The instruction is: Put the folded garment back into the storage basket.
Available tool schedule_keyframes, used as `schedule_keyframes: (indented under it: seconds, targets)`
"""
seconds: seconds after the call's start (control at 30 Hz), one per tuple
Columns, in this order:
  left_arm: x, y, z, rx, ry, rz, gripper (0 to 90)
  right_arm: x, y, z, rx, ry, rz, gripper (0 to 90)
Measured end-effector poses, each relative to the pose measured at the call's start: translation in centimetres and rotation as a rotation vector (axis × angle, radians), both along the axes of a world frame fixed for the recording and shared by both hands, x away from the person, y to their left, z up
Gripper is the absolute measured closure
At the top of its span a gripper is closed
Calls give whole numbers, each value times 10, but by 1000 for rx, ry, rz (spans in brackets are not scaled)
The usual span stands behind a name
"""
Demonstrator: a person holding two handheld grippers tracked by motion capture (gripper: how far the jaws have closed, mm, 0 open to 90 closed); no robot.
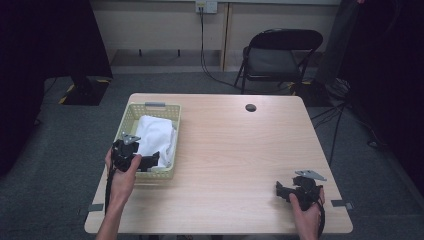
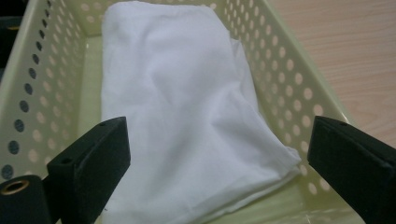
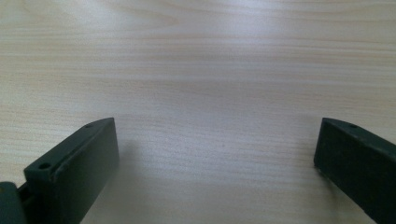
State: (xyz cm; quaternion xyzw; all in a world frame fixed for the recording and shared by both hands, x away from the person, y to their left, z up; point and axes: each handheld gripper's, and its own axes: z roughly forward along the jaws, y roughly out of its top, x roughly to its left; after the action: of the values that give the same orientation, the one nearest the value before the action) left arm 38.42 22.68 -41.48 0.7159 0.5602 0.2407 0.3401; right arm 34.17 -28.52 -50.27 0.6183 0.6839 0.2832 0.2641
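My left gripper [image 2: 217, 163], jaws spread wide, hovers over the near end of a folded white cloth [image 2: 182, 107] in a pale perforated plastic basket [image 2: 289, 70]; its long axis runs straight ahead. My right gripper [image 3: 217, 158], also spread, is well apart

The left gripper [image 1: 150, 161] hangs over the basket [image 1: 131, 116] holding a white cloth [image 1: 157, 135].

Cloth [image 1: 156, 137] in basket [image 1: 131, 113], table's [image 1: 235, 150] left side
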Motion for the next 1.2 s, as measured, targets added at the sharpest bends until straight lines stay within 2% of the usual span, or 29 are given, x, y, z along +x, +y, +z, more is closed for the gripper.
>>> schedule_keyframes:
  seconds: [0.1, 0.5, 0.7, 0.73, 0.8, 0.87, 1.0, 1.13, 1.2]
  targets:
    - [-3, -5, -1, -2, -2, -27, 54, 0, 0, 0, 0, 0, 0, 0]
    - [-17, -14, -3, -34, 7, -72, 51, 0, 0, 0, 0, 0, 0, 0]
    - [-28, -19, -2, 29, -10, -75, 52, 0, 0, 0, 0, 0, 0, 0]
    - [-30, -19, -2, 35, -16, -61, 52, 0, 0, 0, 0, 0, 0, 0]
    - [-35, -19, -3, 39, -14, -38, 52, 0, 0, 0, 0, 0, 0, 0]
    - [-39, -18, -4, 19, -4, -50, 52, 0, 0, 0, 0, 0, 0, 0]
    - [-46, -18, -7, 44, 1, -62, 52, 0, 0, 0, 0, 0, 0, 0]
    - [-56, -19, -10, 68, -18, -61, 49, 0, 0, 0, 0, 0, 0, 0]
    - [-62, -19, -11, 64, -44, -57, 57, 0, 0, 0, 0, 0, 1, 0]
